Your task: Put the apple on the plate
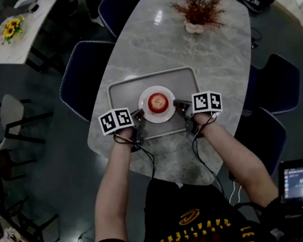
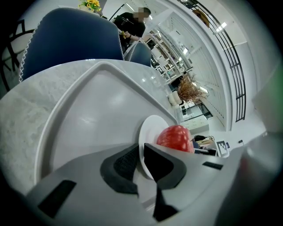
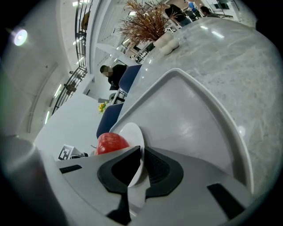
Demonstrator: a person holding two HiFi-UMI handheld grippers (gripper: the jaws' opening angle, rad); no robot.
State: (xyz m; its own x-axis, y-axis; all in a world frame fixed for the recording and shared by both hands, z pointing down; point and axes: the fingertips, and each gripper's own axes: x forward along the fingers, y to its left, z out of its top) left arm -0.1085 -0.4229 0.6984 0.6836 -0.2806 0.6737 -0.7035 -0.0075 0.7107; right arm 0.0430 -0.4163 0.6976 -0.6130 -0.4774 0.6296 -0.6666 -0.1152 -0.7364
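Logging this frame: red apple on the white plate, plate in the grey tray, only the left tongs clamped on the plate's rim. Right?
Not quite: the right tongs are clamped on the plate rim too, opposite the left tongs, as the right gripper view shows. The apple and tray are as stated.

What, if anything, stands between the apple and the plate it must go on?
Nothing visible: the apple already sits on the plate, inside the tray. The left claw and right claw each clamp the plate's rim on opposite sides.
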